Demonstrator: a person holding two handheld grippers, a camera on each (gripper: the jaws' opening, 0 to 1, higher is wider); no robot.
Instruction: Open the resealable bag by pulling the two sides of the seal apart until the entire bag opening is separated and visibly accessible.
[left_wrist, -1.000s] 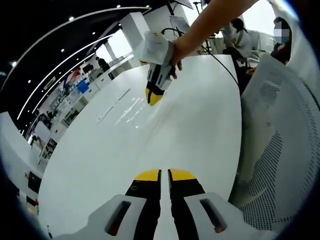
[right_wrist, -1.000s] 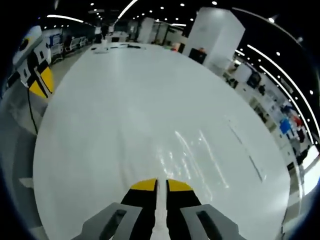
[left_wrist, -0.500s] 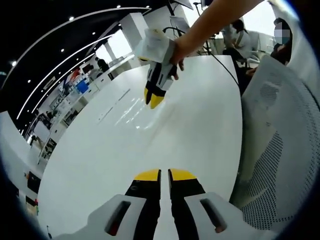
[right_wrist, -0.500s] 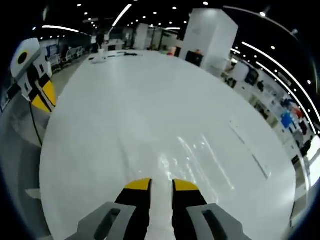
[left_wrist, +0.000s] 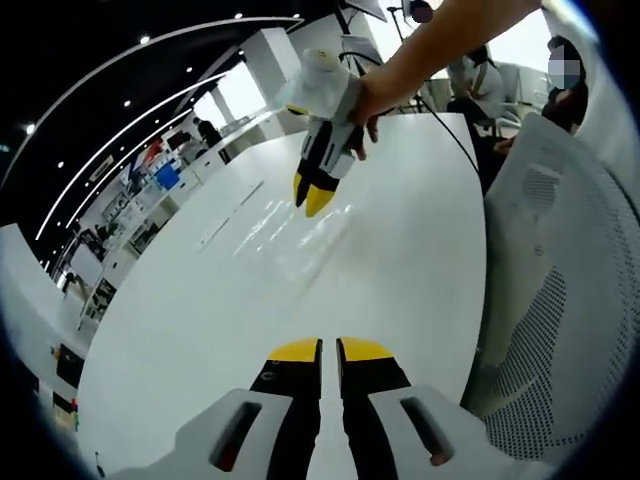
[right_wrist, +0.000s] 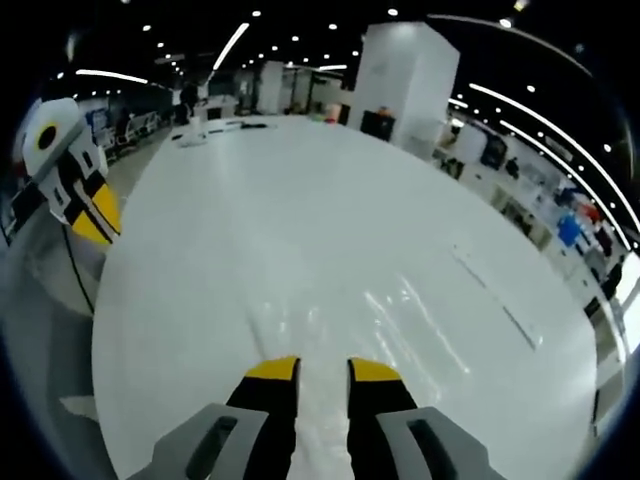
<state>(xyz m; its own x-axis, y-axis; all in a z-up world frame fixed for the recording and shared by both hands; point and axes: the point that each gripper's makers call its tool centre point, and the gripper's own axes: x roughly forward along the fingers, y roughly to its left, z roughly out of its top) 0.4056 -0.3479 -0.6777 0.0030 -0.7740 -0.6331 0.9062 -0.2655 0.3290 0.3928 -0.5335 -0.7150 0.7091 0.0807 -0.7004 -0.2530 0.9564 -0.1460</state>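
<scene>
The clear resealable bag lies flat on the white worktop, hard to pick out except by its glare and the faint line of its seal; in the left gripper view it reads as a patch of shiny streaks just below the right tool's tips.

The right tool is released, its yellow-tipped jaws parted with a clear gap between them, and it hangs low over the near part of the bag. In the left gripper view the same tool is held by a bare hand, nose-down toward the film, which looks like the stance for pinching one side of the opening.

The left tool is clenched on nothing, jaws nearly together, and sits well apart from the bag near a white mesh chair back (probably just parked while the other hand lines up). From the right gripper view it hangs beyond the worktop's edge.

The seal appears unopened, so both sides have yet to be gripped.
</scene>
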